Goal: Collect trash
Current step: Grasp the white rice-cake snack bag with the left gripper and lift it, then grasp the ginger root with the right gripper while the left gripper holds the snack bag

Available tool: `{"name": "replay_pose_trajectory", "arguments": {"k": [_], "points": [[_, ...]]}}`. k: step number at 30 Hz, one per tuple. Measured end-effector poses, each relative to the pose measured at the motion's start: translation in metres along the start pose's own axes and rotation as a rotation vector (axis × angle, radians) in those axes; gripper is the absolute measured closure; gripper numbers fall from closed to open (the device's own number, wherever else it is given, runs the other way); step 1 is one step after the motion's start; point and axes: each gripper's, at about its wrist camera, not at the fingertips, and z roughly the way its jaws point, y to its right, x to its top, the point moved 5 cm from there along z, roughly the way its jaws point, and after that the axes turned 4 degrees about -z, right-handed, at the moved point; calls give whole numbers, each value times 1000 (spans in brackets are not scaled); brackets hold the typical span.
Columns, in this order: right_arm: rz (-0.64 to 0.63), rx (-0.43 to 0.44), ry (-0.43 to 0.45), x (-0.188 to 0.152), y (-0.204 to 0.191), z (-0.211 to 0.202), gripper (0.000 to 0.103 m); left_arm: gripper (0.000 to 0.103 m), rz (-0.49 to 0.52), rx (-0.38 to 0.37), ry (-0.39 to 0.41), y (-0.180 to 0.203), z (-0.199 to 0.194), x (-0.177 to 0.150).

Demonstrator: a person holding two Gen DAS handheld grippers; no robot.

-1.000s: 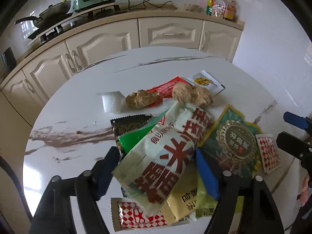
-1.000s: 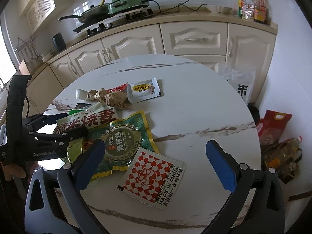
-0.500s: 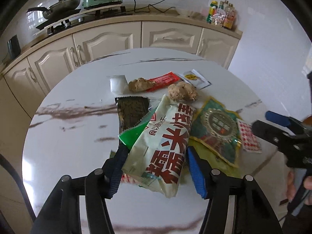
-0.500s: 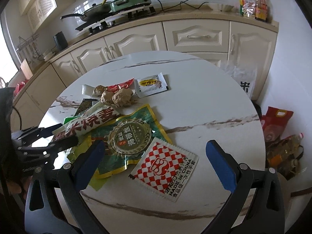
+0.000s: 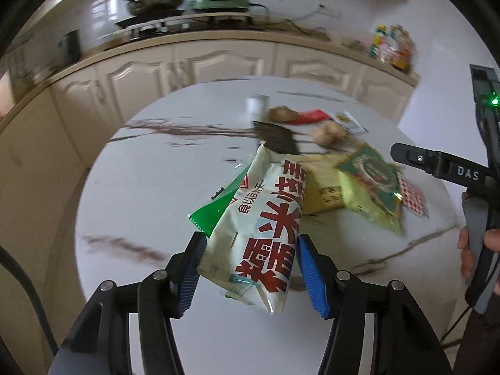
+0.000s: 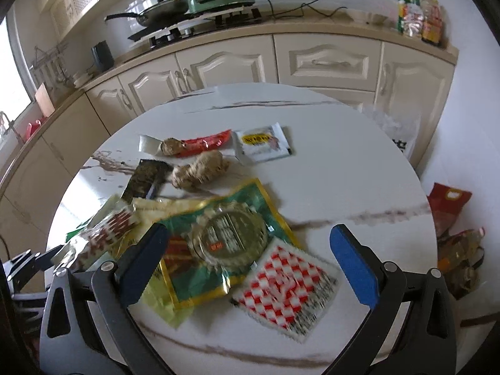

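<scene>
Blue-padded, my left gripper (image 5: 250,265) is clamped on a cream plastic snack bag with red characters (image 5: 265,228), lifted off the white marble table (image 5: 140,187). My right gripper (image 6: 250,268) gapes over a red-checked sachet (image 6: 287,293).

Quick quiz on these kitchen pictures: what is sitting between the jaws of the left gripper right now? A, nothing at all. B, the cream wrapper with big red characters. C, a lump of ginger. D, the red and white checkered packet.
B: in the left wrist view the cream wrapper with big red characters sits between the blue pads of the left gripper, raised off the marble table.
</scene>
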Motion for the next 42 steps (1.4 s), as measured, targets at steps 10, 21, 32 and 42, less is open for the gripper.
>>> {"name": "replay_pose_trajectory", "arguments": {"k": [10, 21, 32, 42], "points": [[-114, -26, -78, 41, -39, 55, 0, 48, -85, 22, 58, -27, -30, -13], [-109, -2, -143, 59, -61, 104, 3, 49, -96, 23, 69, -36, -37, -15], [-128, -7, -142, 51, -55, 100, 43, 50, -127, -42, 2, -49, -17, -18], [-93, 78, -80, 42, -55, 65, 44, 37, -139, -56, -12, -48, -18, -17]]}}
